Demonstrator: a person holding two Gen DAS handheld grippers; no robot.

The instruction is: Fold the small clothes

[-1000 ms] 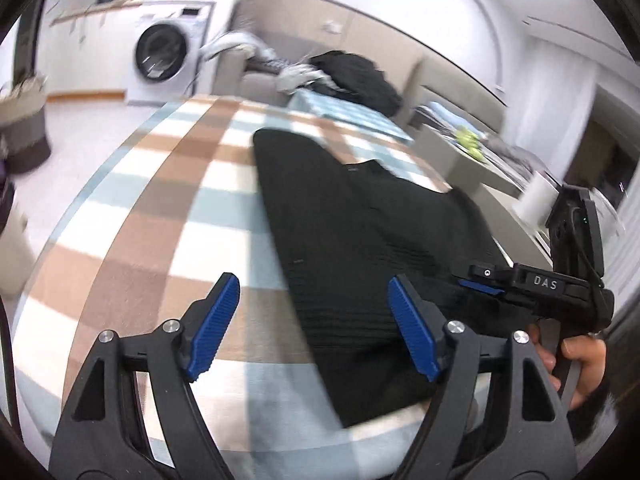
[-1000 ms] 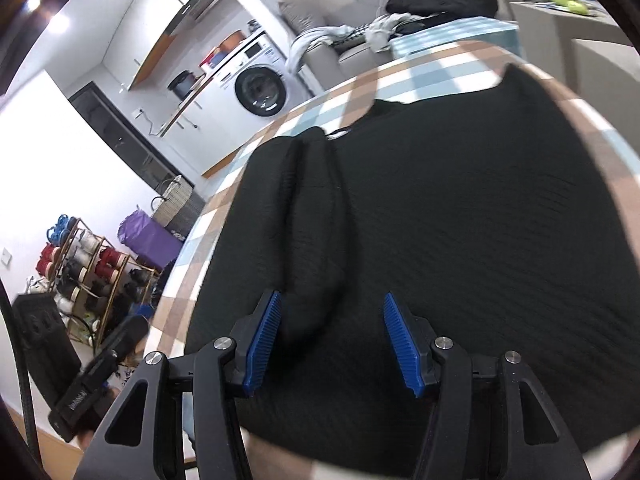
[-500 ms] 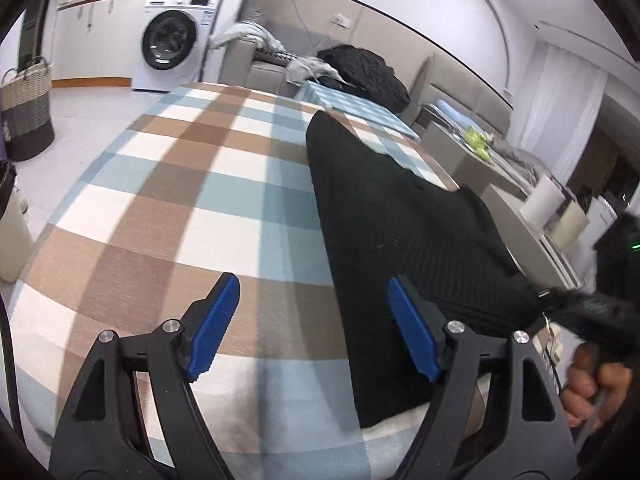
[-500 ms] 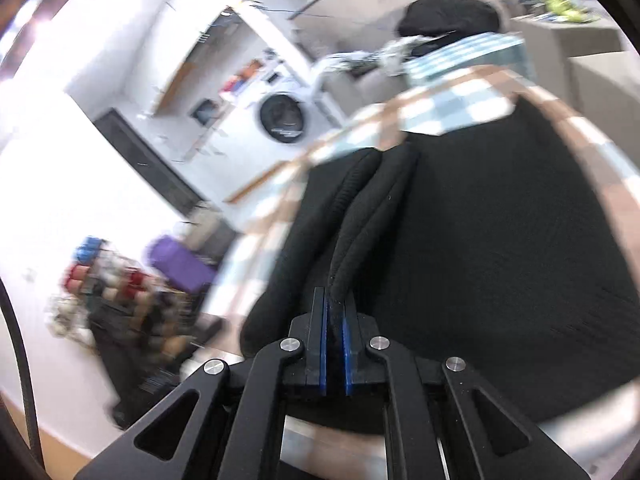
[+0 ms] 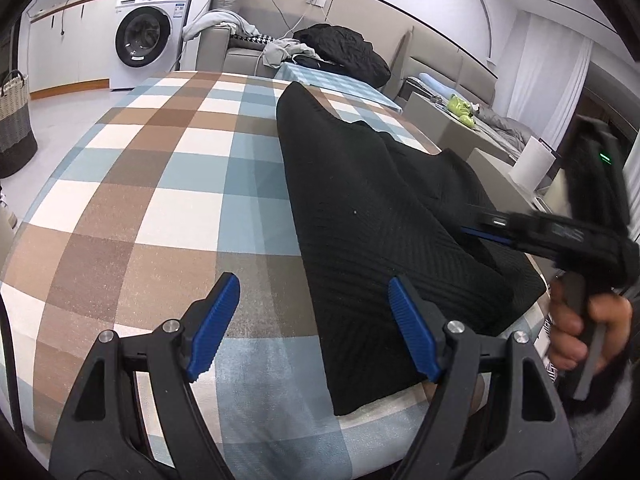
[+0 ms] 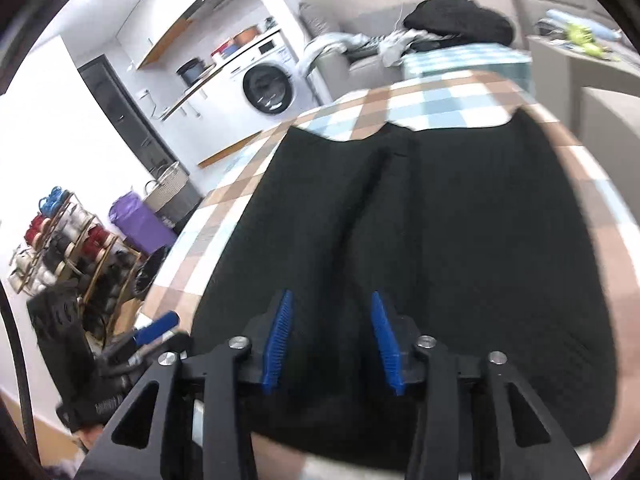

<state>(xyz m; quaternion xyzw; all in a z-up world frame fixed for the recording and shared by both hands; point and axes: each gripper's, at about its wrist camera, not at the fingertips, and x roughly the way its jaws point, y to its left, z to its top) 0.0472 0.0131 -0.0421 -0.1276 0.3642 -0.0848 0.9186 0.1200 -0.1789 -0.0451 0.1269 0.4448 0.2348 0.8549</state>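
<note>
In the left wrist view the right gripper (image 5: 560, 236) is smeared by motion, so whether its tips touch the black garment (image 5: 380, 216) cannot be told. The hand (image 5: 580, 320) gripping it is cut off at the frame's edge. The right wrist view is blurred throughout, and the garment's near hem lies hidden behind the gripper's arms.
</note>
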